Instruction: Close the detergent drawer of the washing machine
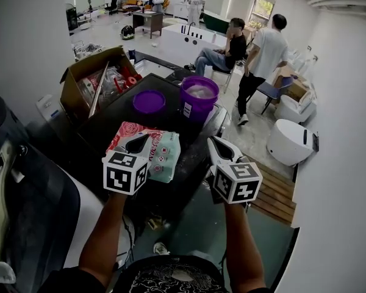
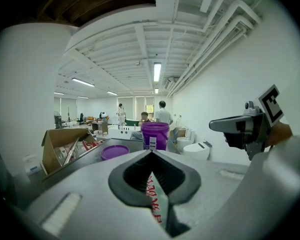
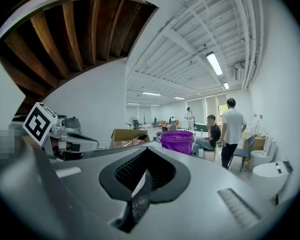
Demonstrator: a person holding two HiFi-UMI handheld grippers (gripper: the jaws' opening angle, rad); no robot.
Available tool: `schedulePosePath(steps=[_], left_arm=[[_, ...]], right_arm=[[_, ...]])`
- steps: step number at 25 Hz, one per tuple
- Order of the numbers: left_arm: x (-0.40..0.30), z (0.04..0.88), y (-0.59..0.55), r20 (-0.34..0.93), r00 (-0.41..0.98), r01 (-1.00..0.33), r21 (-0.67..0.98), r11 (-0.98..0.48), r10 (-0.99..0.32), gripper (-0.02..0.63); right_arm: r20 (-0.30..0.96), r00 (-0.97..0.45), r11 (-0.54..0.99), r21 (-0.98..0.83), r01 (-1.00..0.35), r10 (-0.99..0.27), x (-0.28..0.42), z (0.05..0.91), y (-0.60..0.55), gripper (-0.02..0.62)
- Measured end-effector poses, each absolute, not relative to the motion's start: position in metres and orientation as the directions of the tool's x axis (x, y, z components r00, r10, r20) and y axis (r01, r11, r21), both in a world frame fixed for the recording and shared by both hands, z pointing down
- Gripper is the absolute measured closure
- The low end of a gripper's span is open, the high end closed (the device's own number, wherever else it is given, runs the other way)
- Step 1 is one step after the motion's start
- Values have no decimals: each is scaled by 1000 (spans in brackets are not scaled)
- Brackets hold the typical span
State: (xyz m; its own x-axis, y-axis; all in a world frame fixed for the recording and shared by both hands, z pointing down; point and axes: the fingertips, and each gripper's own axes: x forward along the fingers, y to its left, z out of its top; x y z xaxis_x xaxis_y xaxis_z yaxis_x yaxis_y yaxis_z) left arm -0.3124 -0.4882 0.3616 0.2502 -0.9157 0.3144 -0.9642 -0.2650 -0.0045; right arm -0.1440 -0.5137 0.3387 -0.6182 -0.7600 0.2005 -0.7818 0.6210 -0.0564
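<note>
The washing machine's dark top (image 1: pixel 107 133) lies below both grippers; I cannot make out its detergent drawer in any view. My left gripper (image 1: pixel 138 140) hovers over a red-and-white detergent bag (image 1: pixel 161 154) lying on that top. Its jaws are shut with nothing in them, and the bag's red print (image 2: pixel 152 191) shows through the slit under them. My right gripper (image 1: pixel 215 140) hangs level with it near the top's right edge, also shut and empty (image 3: pixel 146 151).
A purple bucket (image 1: pixel 199 96) and a purple lid (image 1: pixel 149 101) stand at the far side of the top. An open cardboard box (image 1: pixel 88 78) sits to the left. A white toilet (image 1: pixel 291 140) and wooden pallet (image 1: pixel 274 191) are at right. Two people (image 1: pixel 265 54) are beyond.
</note>
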Motion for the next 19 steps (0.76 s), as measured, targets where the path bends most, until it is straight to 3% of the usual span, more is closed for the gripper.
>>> schedulePosePath(steps=[19], left_arm=[[-330,356,-484,302,251,-964,-7,-265,-920,606]], right_arm=[[167,-624,625,-56,-779,-763,-162,327,-514,569]])
